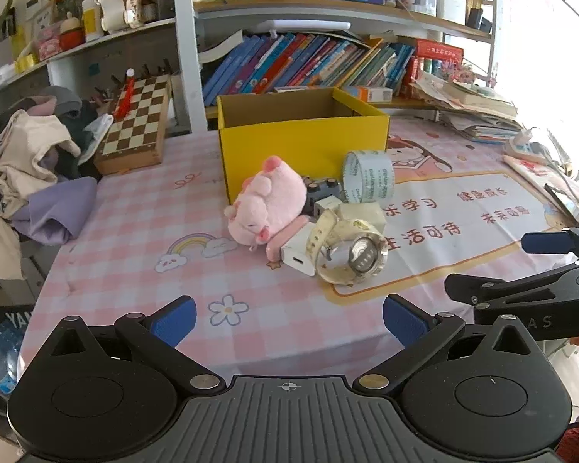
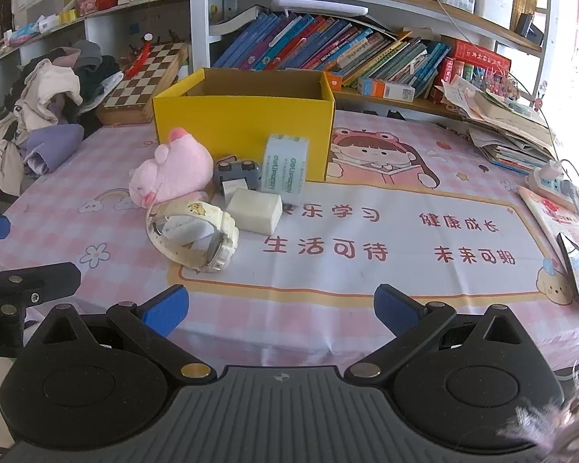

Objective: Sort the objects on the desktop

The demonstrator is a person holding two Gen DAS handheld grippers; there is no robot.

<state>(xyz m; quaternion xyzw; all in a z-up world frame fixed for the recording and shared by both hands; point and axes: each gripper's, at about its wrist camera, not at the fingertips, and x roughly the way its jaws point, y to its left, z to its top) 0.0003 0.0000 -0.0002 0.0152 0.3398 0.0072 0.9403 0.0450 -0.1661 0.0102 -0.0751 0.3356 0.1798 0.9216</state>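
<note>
Yellow cardboard box (image 2: 243, 131) stands open-topped at the back of the pink checked tablecloth (image 2: 366, 308); what lies inside is hidden from both views. Small things sit clustered just in front of it, all outside the box: one pink plush pig (image 2: 170, 169), one grey toy car (image 2: 237, 171), one roll of clear printed tape (image 2: 285, 168) standing on edge beside the box wall, one cream rectangular block (image 2: 255, 210), one cream plastic wristwatch (image 1: 351, 250), one white charger plug (image 1: 299, 256) touching the watch, one small white cube (image 2: 233, 186) and a pink flat piece (image 1: 285, 237) under the pig, kind unclear.

Left gripper (image 1: 287, 322) and right gripper (image 2: 280, 310) both hover low at the near table edge, fingers spread wide, nothing between them.

Whether sorting is starting or partly through cannot be told. For a clean pick, my guess: take the watch by its band, since it lies nearest and overlaps the plug; close across the narrow side, lift straight up so neighbours do not drag.
</note>
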